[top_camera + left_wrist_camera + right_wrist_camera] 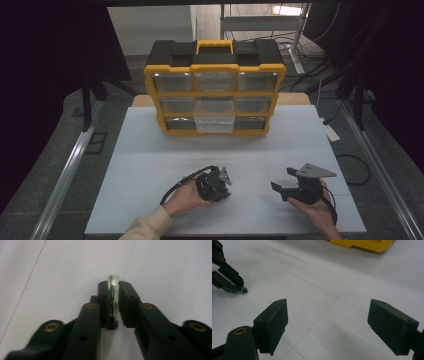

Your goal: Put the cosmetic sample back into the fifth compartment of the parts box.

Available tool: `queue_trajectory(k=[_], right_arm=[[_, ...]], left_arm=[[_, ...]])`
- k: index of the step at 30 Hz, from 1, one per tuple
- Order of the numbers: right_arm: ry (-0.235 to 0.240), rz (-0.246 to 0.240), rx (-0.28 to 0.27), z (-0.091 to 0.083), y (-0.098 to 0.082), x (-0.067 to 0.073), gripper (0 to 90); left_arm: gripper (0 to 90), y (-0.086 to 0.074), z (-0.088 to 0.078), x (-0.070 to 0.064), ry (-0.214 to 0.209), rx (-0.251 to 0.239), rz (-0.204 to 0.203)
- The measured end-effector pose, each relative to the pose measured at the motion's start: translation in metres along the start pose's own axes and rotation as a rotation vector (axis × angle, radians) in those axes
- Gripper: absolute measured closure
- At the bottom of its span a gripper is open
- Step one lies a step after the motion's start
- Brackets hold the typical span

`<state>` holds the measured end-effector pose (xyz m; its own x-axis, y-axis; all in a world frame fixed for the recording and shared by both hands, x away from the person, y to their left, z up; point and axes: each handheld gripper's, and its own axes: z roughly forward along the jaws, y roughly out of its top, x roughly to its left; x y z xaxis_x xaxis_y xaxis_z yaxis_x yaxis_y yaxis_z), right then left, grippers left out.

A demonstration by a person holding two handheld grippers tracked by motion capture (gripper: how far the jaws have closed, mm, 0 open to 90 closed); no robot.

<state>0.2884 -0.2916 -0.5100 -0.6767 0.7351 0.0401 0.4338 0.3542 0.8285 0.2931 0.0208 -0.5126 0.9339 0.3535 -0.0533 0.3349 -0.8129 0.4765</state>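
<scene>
Grasp step: left gripper [113,293] jaws clamp a small clear glass tube [113,281], low centre of the high view on the counter [150,150]. Right gripper [328,325] jaws wide, empty. Next, probably lift and carry to the open drawer [215,122] of the yellow organizer [215,92].

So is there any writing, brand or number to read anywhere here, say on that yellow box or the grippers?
None can be read.
Organizer: no legible label or brand on its black top, yellow frame or clear drawers.
Left gripper, shut on a small clear tube: no markings.
Right gripper: plain black jaws, no text.
</scene>
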Motion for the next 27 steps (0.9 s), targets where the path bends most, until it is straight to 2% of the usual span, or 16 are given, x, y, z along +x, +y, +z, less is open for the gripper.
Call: queue_trajectory(k=[9, 18, 24, 27], right_arm=[[-0.004, 0.003, 0.001, 0.000, 0.000, 0.000, 16.8], [-0.002, 0.003, -0.003, -0.001, 0.000, 0.000, 16.8], [-0.001, 0.003, -0.003, -0.001, 0.000, 0.000, 16.8], [-0.002, 0.003, -0.003, -0.001, 0.000, 0.000, 16.8]], left_arm=[[80.8, 0.000, -0.001, -0.003, 0.012, -0.007, 0.019], [80.8, -0.001, -0.019, -0.002, 0.030, -0.077, 0.013], [80.7, -0.004, -0.034, 0.001, 0.041, -0.140, -0.009], [80.7, -0.005, -0.038, 0.003, 0.042, -0.153, -0.013]])
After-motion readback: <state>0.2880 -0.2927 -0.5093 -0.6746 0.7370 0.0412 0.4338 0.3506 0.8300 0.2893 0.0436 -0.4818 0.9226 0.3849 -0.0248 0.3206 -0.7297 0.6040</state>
